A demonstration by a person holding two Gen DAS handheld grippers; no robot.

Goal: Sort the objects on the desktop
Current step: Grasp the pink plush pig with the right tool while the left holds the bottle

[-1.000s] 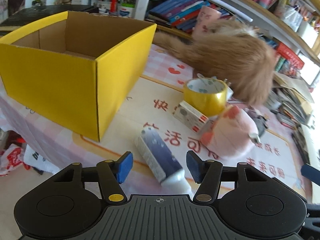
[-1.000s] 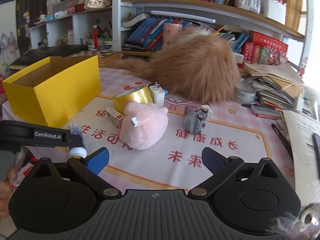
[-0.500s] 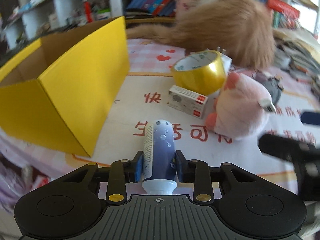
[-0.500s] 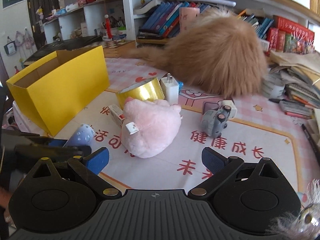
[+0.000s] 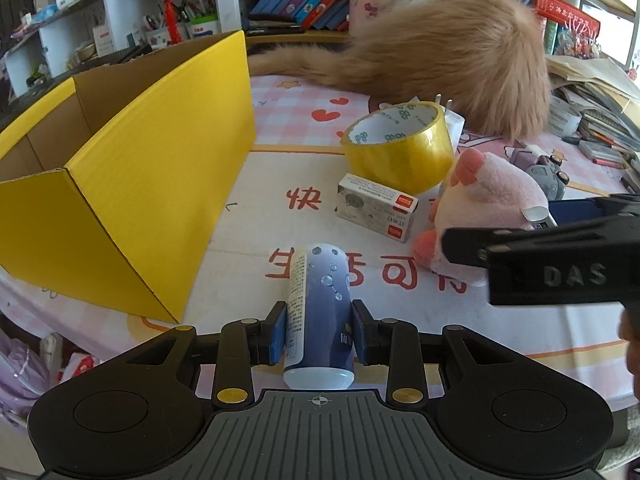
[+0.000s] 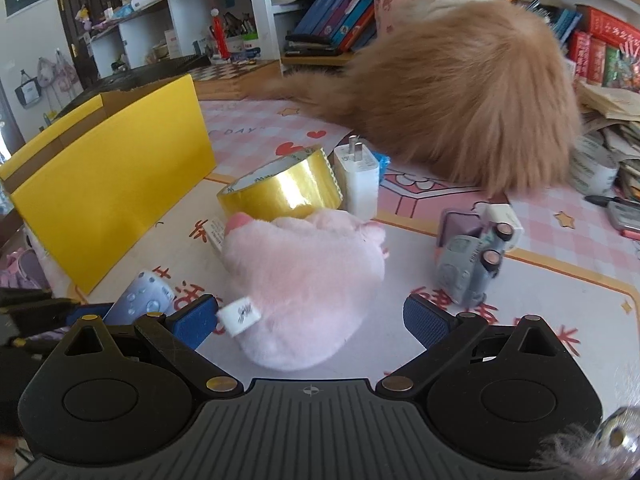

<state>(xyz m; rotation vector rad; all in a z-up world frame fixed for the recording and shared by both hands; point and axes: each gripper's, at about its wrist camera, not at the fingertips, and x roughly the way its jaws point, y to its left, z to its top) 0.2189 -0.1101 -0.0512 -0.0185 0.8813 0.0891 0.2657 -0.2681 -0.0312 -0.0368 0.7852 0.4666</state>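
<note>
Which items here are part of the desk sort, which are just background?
In the job:
- blue bottle, clamped in left gripper
- pink plush, between open right gripper fingers
- tape roll
- small box
- white charger
- toy car
- yellow box

Lying about:
- furry animal
- shelf books
- paper stacks

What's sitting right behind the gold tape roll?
A white plug-in charger stands upright just behind the gold tape roll, prongs up, with something blue beside it. Further back lies a furry ginger animal. The charger's base is hidden behind the pink plush.
</note>
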